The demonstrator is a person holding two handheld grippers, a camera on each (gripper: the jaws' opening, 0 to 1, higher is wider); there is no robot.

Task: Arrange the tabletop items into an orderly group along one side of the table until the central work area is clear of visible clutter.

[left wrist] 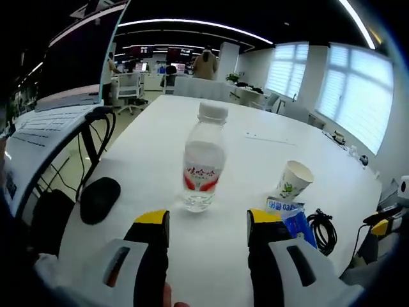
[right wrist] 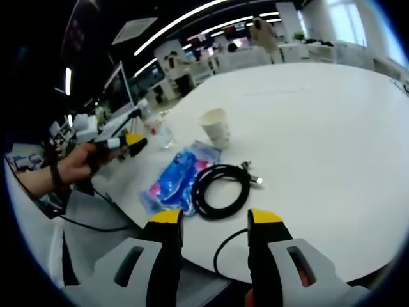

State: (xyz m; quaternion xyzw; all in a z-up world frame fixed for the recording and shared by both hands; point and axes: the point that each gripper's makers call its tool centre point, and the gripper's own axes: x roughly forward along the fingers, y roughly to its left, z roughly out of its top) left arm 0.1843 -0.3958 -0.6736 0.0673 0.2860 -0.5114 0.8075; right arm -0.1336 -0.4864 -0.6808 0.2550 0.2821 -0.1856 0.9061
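Lining up left tool point(left wrist: 208, 227), jaws apart and empty, on water bottle point(left wrist: 204, 163) upright mid-desk point(left wrist: 160, 141) just ahead. Best closed low around label, kept vertical. Right tool point(right wrist: 214, 227) likewise apart, empty, above coiled cable point(right wrist: 220, 188) beside blue packet point(right wrist: 176, 179) and paper cup point(right wrist: 215, 128).

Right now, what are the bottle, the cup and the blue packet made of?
The bottle looks like clear plastic: you see through it, and it has a white cap and a red-and-white label. The cup looks like paper, matte white with a small green print. The blue packet looks like thin shiny plastic film, crinkled and glossy. None can be told for certain by sight.
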